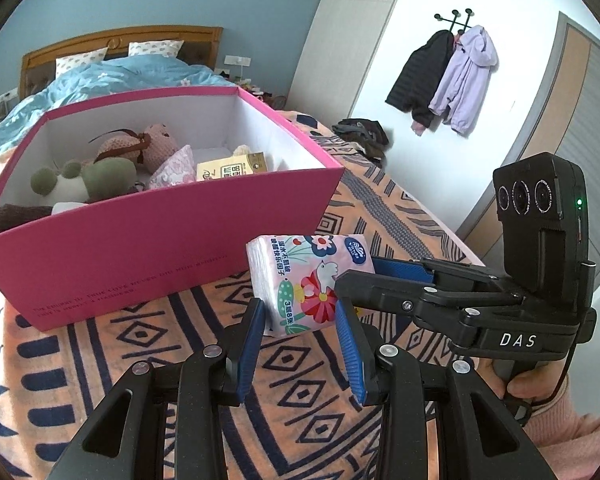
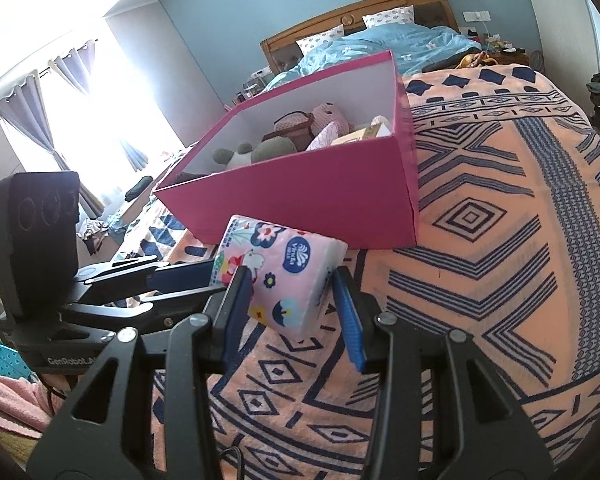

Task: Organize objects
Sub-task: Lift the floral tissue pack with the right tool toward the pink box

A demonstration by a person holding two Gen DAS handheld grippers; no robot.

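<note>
The pink floral tissue pack (image 1: 306, 280) sits between the tips of both my grippers, raised off the patterned blanket (image 2: 480, 248) and tilted; my left gripper (image 1: 300, 312) has its blue pads either side of the pack's near end, the left pad against the wrapper, the right pad close to it, and I cannot tell whether that one presses; my right gripper (image 2: 292, 288) comes at the same pack from the other side, its left pad touching the printed face, its right pad just beside the white edge, so again I cannot tell if it is clamped or merely flanking; in the left wrist view the right gripper's fingers (image 1: 404, 270) lie along the pack's far side; just ahead of both claws stands the open pink box (image 1: 140, 256), holding a green plush (image 1: 96, 182), a pink knitted toy (image 1: 140, 146), another tissue pack (image 1: 172, 168) and a yellow packet (image 1: 232, 166); beyond it lies the bed (image 1: 100, 76) with blue covers; off to my left claw's right, coats (image 1: 444, 76) hang on the wall.
</note>
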